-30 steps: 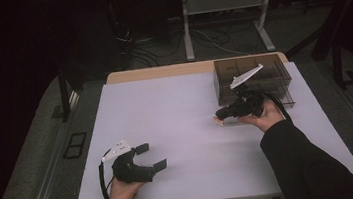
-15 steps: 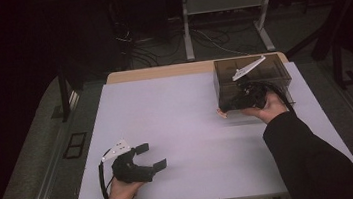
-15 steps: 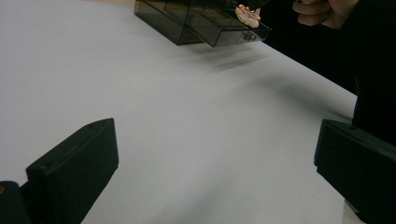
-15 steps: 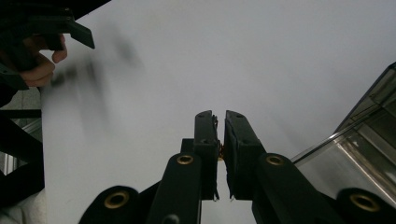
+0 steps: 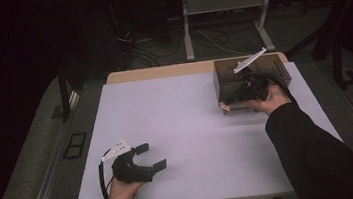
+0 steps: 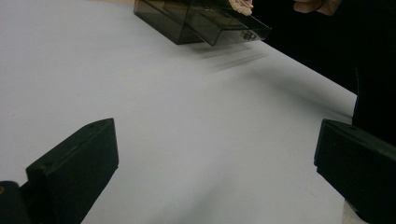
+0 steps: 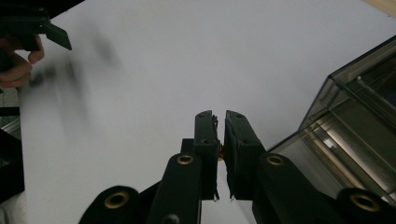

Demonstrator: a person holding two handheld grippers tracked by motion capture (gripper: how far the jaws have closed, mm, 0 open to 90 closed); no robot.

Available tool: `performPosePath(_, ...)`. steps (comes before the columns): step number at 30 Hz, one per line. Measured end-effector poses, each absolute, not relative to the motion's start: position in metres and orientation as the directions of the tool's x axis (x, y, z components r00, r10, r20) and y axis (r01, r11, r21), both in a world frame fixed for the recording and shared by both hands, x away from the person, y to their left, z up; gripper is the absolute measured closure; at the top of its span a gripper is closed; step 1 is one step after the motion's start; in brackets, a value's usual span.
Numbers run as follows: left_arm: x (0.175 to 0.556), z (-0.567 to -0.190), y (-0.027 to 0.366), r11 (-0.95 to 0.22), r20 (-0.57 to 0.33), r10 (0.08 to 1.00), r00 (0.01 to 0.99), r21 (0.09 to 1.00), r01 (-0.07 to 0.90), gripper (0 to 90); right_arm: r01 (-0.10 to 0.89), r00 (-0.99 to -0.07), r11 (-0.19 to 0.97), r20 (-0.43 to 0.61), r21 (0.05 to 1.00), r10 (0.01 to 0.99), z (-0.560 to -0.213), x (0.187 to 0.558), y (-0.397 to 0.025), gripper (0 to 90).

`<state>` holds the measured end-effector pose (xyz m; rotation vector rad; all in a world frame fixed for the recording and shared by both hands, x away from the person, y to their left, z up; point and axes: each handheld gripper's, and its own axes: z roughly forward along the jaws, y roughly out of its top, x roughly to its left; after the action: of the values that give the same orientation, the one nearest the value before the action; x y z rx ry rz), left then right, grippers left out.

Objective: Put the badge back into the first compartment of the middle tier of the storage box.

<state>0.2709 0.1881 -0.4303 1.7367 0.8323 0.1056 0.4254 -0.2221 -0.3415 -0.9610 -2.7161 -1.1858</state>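
Right gripper (image 5: pixel 226 105) — jaws nearly closed on a thin item not identifiable; it is now carried back against the smoked transparent box (image 5: pixel 248 66) at the table's (image 5: pixel 180 109) far right, so placement is judged imminent. Left gripper (image 5: pixel 152 157) — released, resting near-left, unmoved.

The table (image 5: pixel 182 124) has a plain pale lilac-white top, without any pattern, and a light wood-coloured strip along its far edge. The box (image 5: pixel 226 71) is of smoky dark-brown see-through plastic. Both grippers are black: the left gripper (image 5: pixel 150 156) carries a white plate on top and a black cable, and the right gripper (image 7: pixel 220 126) shows brass-coloured rivets and a small orange-brown spot between its jaws. The sleeves (image 5: pixel 316 154) are black. The floor (image 5: pixel 30 161) around is dull grey-green.
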Motion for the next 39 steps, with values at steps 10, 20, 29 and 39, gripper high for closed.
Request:
performPosePath(10, 0.271, -0.430, 0.190, -0.095, -0.338, 0.578, 0.743, 0.876, 0.472, 0.0, 0.559, -0.794, 0.506, 0.249, 0.657, 0.554, -0.343, 0.436, -0.230, 83.0)
performPosePath(20, 0.271, -0.430, 0.189, -0.097, -0.336, 0.576, 0.745, 0.877, 0.470, 0.0, 0.582, -0.771, 0.477, 0.262, 0.659, 0.580, -0.350, 0.446, -0.241, 83.0)
performPosePath(29, 0.271, -0.430, 0.189, -0.096, -0.338, 0.577, 0.743, 0.876, 0.472, 0.0, 0.601, -0.753, 0.456, 0.274, 0.656, 0.598, -0.359, 0.455, -0.248, 82.9)
performPosePath(39, 0.272, -0.430, 0.189, -0.100, -0.336, 0.576, 0.745, 0.876, 0.472, 0.0, 0.614, -0.743, 0.443, 0.289, 0.653, 0.604, -0.368, 0.464, -0.254, 82.9)
